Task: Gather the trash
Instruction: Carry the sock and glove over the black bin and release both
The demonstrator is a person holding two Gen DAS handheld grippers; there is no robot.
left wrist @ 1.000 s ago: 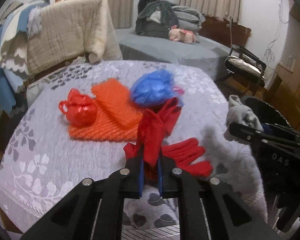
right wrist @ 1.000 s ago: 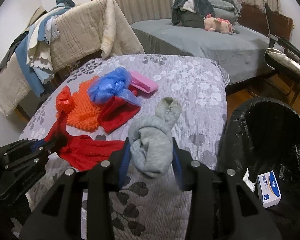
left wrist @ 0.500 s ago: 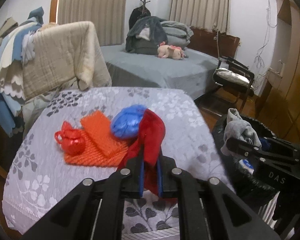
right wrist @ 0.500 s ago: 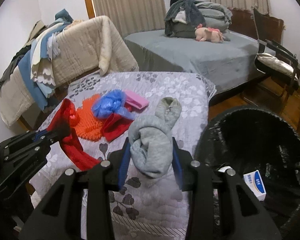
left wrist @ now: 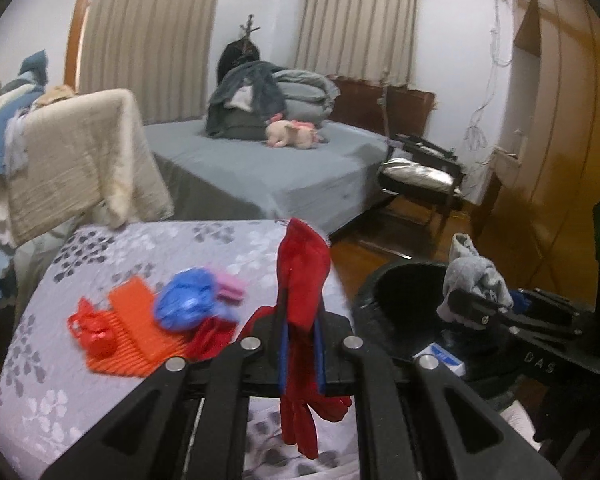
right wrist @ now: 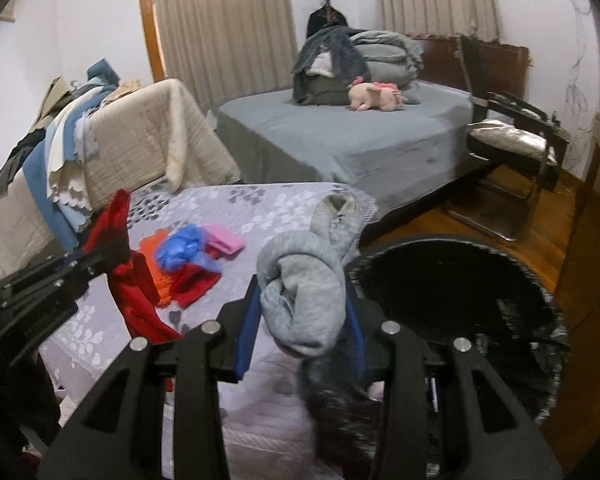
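Hanging from the left gripper (left wrist: 300,336), a red glove (left wrist: 303,280) is pinched between the two blue-padded fingers, its cuff standing up above them and its fingers dangling below, clear of the tabletop (left wrist: 60,368), which is covered by a grey cloth with a leaf print. The right gripper (right wrist: 302,316) is clamped on a rolled grey sock (right wrist: 304,280) that bulges between its fingers, with the sock's open cuff pointing upward. Just to the right of the tabletop stands a bin lined with a black bag (right wrist: 452,280), and a small white and blue box (left wrist: 444,358) lies inside it; in the left wrist view the sock sits at the bin's rim. Left on the tabletop are an orange mat (left wrist: 140,332) with a knotted red plastic bag (left wrist: 96,336) on its left part, a crumpled blue plastic bag (left wrist: 184,300), a pink item (left wrist: 230,286) just behind the blue bag, and another red cloth piece (right wrist: 194,284) beside the mat. Behind the tabletop are a bed (right wrist: 360,140) with a pink plush toy (right wrist: 374,96) on it
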